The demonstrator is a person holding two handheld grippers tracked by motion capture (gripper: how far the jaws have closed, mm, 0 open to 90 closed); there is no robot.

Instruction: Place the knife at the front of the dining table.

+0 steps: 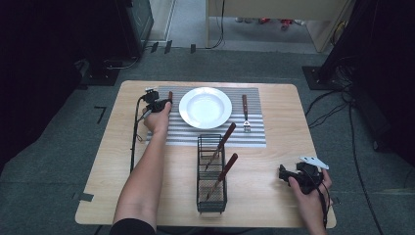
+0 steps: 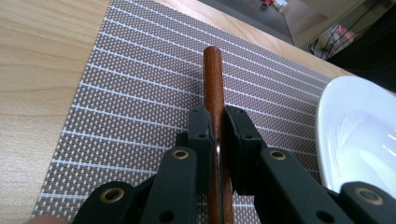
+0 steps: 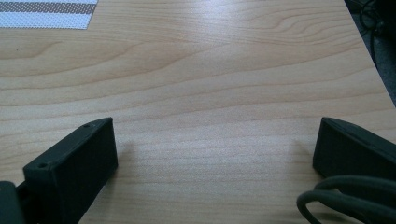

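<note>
Left gripper view showed the jaws of the left gripper (image 2: pixel 217 135) clenched on a brown wooden handle (image 2: pixel 214 79), which ran straight forward between the two pads and reached past them. A thin strip of metal was visible low between the jaws, but which kind of utensil it was I could not tell. Under the handle lay the striped mat (image 2: pixel 140 93), and the handle was close above it; whether it touched the mat was not clear. Just to the right was the rim of the white plate (image 2: pixel 336 126), apart from the handle.

In the high view, the left gripper (image 1: pixel 164 104) was over the left part of the mat (image 1: pixel 254 139), just beside the plate (image 1: pixel 205 107). A fork (image 1: pixel 245 115) lay on the mat on the other side of the plate. Nearer to the person, a wire basket (image 1: pixel 211 200) stood on the bench (image 1: pixel 284 98), with two brown-handled utensils (image 1: pixel 222 156) leaning in it.

The right gripper (image 3: pixel 215 149) had its jaws released and wide apart, with bare wood between them. In the high view this right gripper (image 1: pixel 286 175) rested near the right front corner of the bench, well apart from the basket.
</note>
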